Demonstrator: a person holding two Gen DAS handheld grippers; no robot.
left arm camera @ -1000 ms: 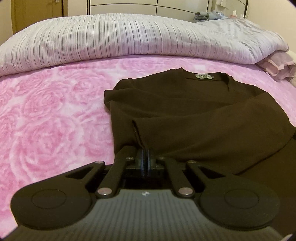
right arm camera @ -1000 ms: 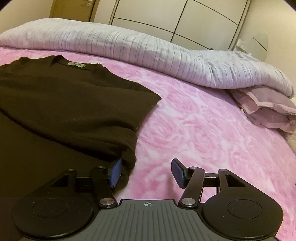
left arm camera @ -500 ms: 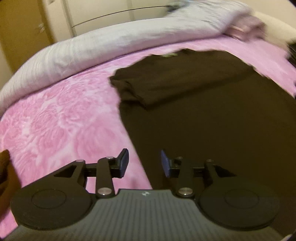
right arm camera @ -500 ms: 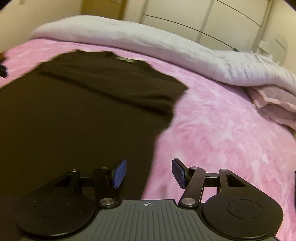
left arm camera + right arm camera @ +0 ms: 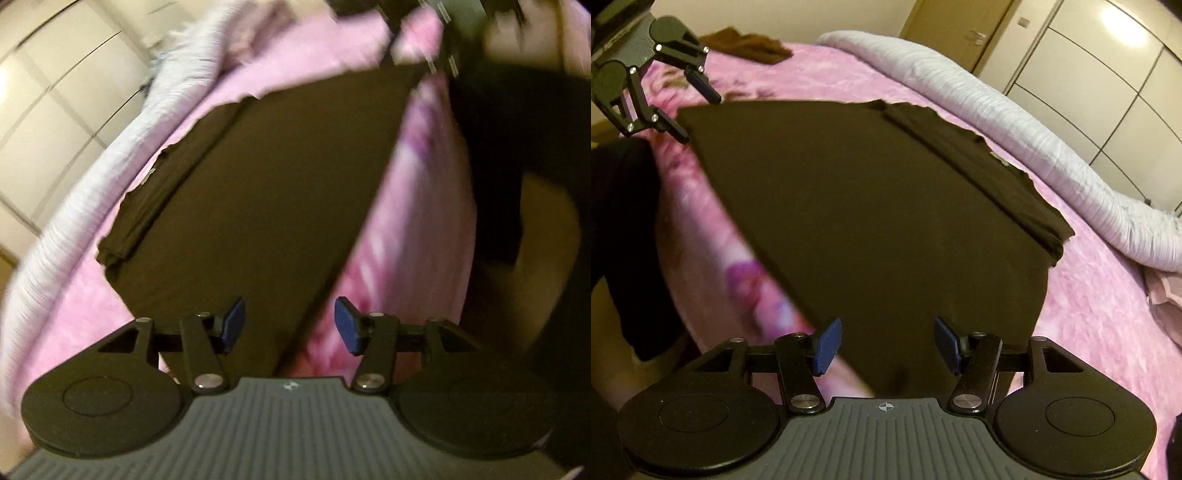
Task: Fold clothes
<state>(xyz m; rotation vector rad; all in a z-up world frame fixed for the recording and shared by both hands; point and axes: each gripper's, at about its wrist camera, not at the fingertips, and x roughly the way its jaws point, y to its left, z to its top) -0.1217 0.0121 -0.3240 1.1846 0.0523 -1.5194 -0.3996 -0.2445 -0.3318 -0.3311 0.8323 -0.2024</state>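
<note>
left tongs (image 5: pixel 287 325) parted over shirt (image 5: pixel 266 192) hem, right tongs (image 5: pixel 886 345) likewise

A dark brown garment (image 5: pixel 871 221) lies flat on the pink bed, sleeves folded across its far collar end, hem near, with a small label at the neckline.

Bedroom in a home. A bed (image 5: pixel 1108 332) fills most of the room, spread with a pink rose-patterned blanket (image 5: pixel 1082 295). A pale striped duvet (image 5: pixel 1015 122) lies rolled along its far side. Behind it stands a cream built-in wardrobe (image 5: pixel 1108 74) with panelled fronts, and next to that a wooden door (image 5: pixel 960 29) with a handle. Warm indoor lamplight reflects on the wardrobe panels.
</note>
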